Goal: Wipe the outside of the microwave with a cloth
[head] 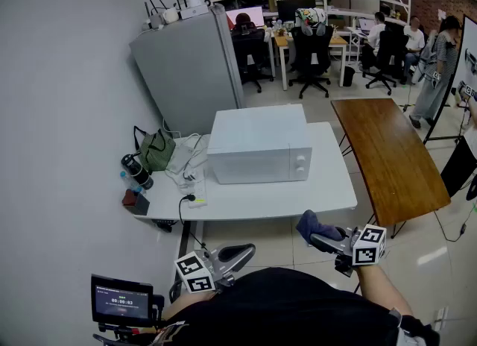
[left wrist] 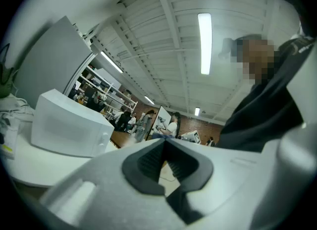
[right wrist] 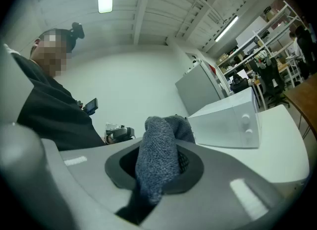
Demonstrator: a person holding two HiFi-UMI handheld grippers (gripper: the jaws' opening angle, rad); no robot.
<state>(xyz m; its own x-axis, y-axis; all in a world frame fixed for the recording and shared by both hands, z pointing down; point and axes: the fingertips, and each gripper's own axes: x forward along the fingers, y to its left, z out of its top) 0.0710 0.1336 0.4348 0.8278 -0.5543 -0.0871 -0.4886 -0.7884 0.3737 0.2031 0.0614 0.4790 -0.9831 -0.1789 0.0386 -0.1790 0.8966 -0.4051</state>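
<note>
A white microwave (head: 258, 145) stands on a white table (head: 328, 188), door and two knobs facing me; it also shows in the left gripper view (left wrist: 69, 130) and the right gripper view (right wrist: 228, 120). My right gripper (head: 322, 241) is held low in front of the table edge, shut on a blue-grey cloth (head: 313, 225) that bulges up between its jaws (right wrist: 158, 159). The left gripper (head: 242, 251) hangs near my body, short of the table, its dark pads (left wrist: 148, 167) closed together with nothing in them. Both grippers are apart from the microwave.
A brown wooden table (head: 391, 158) adjoins at the right. A grey cabinet (head: 190, 68) stands behind the microwave. A green bag (head: 156, 151), a dark bottle (head: 136, 171) and cables with a power strip (head: 195, 188) crowd the table's left end. A person (head: 436, 68) stands far right.
</note>
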